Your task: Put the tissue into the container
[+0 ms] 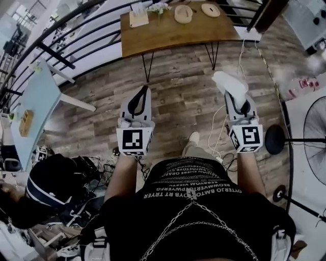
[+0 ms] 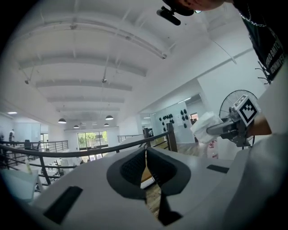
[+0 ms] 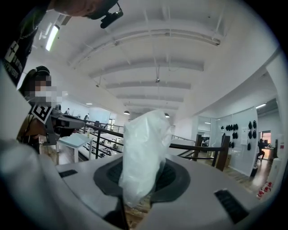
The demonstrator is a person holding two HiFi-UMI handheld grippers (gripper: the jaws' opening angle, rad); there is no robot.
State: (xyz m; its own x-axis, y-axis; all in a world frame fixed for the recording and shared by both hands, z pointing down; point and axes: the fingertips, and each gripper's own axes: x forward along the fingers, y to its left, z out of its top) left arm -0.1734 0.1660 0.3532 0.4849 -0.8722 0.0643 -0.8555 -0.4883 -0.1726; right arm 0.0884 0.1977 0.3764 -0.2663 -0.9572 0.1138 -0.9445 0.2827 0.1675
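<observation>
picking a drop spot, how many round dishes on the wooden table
2: one dish at the table's far middle, the other right of it. More may lie out of frame.

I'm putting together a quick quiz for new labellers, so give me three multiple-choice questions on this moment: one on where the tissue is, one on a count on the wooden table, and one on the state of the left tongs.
1. Where is the tissue?
A. On the floor
B. In the right tongs
C. Inside a drawer

2. How many round wooden dishes lie on the wooden table?
A. Two
B. Four
C. None

3. How do the left tongs stand?
A. Wide open
B. Shut on a cup
C. Shut and empty

Answers:
1 B: the right gripper view shows the white sheet pinched between the pads.
2 A: the head view shows two round dishes at the table's far right end.
3 C: the left gripper view shows the pads meeting with nothing between them.
</observation>
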